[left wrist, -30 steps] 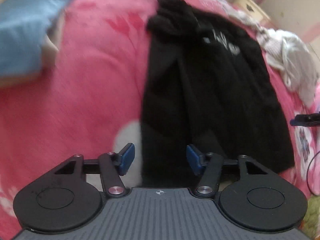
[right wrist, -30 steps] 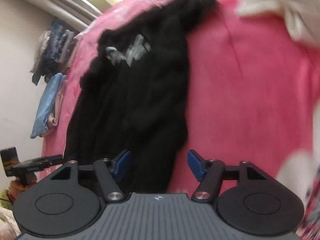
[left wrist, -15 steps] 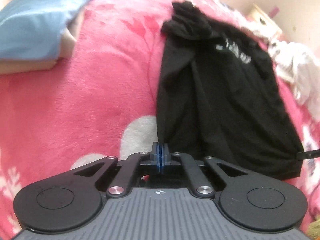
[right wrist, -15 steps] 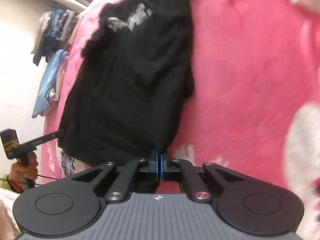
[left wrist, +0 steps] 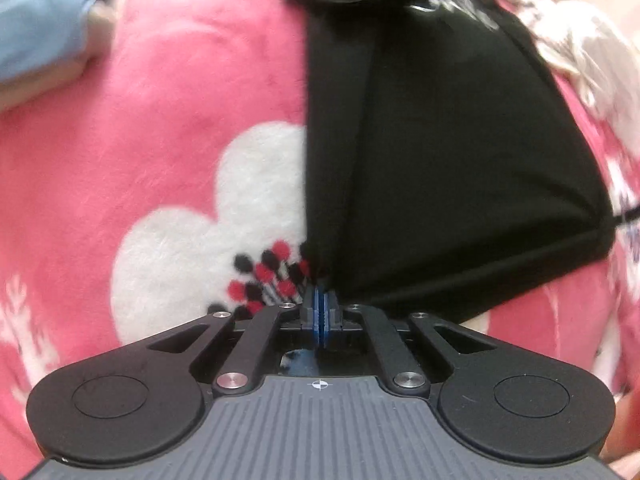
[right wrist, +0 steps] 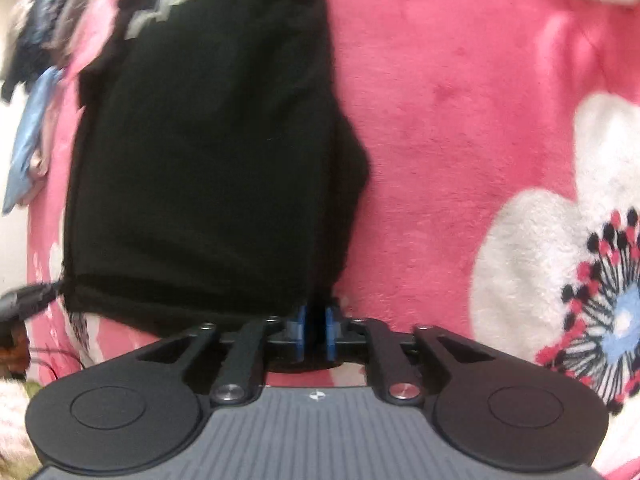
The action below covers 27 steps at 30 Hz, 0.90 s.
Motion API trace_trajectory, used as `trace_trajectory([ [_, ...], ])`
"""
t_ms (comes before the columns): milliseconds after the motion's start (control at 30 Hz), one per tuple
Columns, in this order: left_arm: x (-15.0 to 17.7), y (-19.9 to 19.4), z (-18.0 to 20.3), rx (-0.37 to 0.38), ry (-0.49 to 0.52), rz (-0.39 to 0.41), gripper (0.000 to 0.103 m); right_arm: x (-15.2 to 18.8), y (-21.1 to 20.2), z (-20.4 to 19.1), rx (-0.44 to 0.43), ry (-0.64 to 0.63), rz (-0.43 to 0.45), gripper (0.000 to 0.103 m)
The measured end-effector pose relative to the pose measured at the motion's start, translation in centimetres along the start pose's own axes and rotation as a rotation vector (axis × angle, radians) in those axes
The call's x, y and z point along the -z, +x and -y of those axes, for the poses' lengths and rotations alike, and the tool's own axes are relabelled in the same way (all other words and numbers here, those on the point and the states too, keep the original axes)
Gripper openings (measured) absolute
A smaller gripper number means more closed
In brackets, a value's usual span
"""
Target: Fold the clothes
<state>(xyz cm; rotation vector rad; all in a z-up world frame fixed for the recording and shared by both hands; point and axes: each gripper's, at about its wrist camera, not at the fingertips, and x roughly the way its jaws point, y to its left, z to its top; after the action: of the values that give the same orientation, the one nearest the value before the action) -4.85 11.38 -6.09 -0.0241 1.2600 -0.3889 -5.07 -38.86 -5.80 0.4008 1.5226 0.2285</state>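
A black shirt point(left wrist: 440, 140) with pale lettering near its far end lies lengthwise on a pink flowered blanket point(left wrist: 180, 100). My left gripper point(left wrist: 320, 314) is shut on the shirt's near left hem corner, with the hem stretched taut away to the right. In the right wrist view the same shirt point(right wrist: 208, 160) fills the left half. My right gripper point(right wrist: 314, 324) sits at the near right hem corner. Its jaws are opening, with a narrow gap between the blue pads and black cloth hanging in it. The other gripper point(right wrist: 24, 300) shows at the far hem corner.
A light blue pillow point(left wrist: 40, 20) lies at the blanket's far left. White crumpled clothes point(left wrist: 592, 48) sit beyond the shirt's right side. Hanging garments point(right wrist: 36, 40) and a blue cloth point(right wrist: 32, 140) line the wall at left. The pink blanket point(right wrist: 460, 120) spreads bare to the right.
Both grippers went from wide open to closed at the shirt's near hem corners and moved in closer. The right pads have since parted a little. The hem now looks taut.
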Motion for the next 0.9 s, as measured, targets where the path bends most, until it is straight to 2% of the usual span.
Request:
trace_trajectory([
  [33,-0.2,-0.4,0.0,0.009,0.022,0.0,0.007,-0.2,-0.8,-0.2,0.018,-0.017,-0.006,0.039],
  [67,-0.3,-1.0,-0.3,0.023,0.023,-0.004,0.019,-0.3,-2.0,-0.7,0.06,-0.068,0.002,0.048],
  [100,-0.5,-1.7,-0.9,0.029,0.01,-0.004,0.026,-0.4,-3.2,-1.2,0.103,-0.12,0.007,0.051],
  [167,-0.8,-3.0,-2.0,0.033,-0.011,0.004,0.028,-0.9,-5.7,-2.6,0.176,-0.217,0.016,0.051],
  [233,-1.5,-3.6,-2.6,0.028,-0.012,0.029,0.029,-2.1,-7.8,-4.6,0.194,-0.281,0.055,0.051],
  [300,-2.5,-3.6,-2.7,0.013,-0.003,0.069,0.031,-3.7,-9.0,-8.0,0.199,-0.392,0.163,0.051],
  [400,-4.2,-2.1,-1.6,0.03,0.0,0.103,0.031,-6.3,-8.4,-15.9,0.17,-0.672,0.352,0.051],
  [433,-4.4,-1.5,-1.0,0.036,0.014,0.103,0.031,-7.0,-7.5,-18.9,0.133,-0.764,0.397,0.051],
  [500,-4.7,-0.2,0.4,0.044,0.049,0.1,0.031,-8.3,-4.9,-24.4,0.045,-0.918,0.429,0.051],
  [567,-4.3,0.7,1.4,0.038,0.077,0.103,0.031,-9.4,-1.2,-28.6,0.01,-1.04,0.404,0.051],
  [633,-3.7,1.4,1.9,0.025,0.089,0.116,0.031,-10.6,2.7,-32.2,0.014,-1.124,0.381,0.051],
  [733,-2.8,1.4,1.8,0.025,0.074,0.148,0.031,-12.5,8.4,-36.0,0.037,-1.186,0.375,0.05],
  [800,-2.6,1.3,1.4,0.038,0.047,0.163,0.031,-14.2,12.0,-37.0,0.09,-1.177,0.376,0.048],
  [900,-2.4,1.2,1.1,0.057,0.02,0.179,0.031,-17.5,15.2,-36.4,0.132,-1.069,0.347,0.029],
])
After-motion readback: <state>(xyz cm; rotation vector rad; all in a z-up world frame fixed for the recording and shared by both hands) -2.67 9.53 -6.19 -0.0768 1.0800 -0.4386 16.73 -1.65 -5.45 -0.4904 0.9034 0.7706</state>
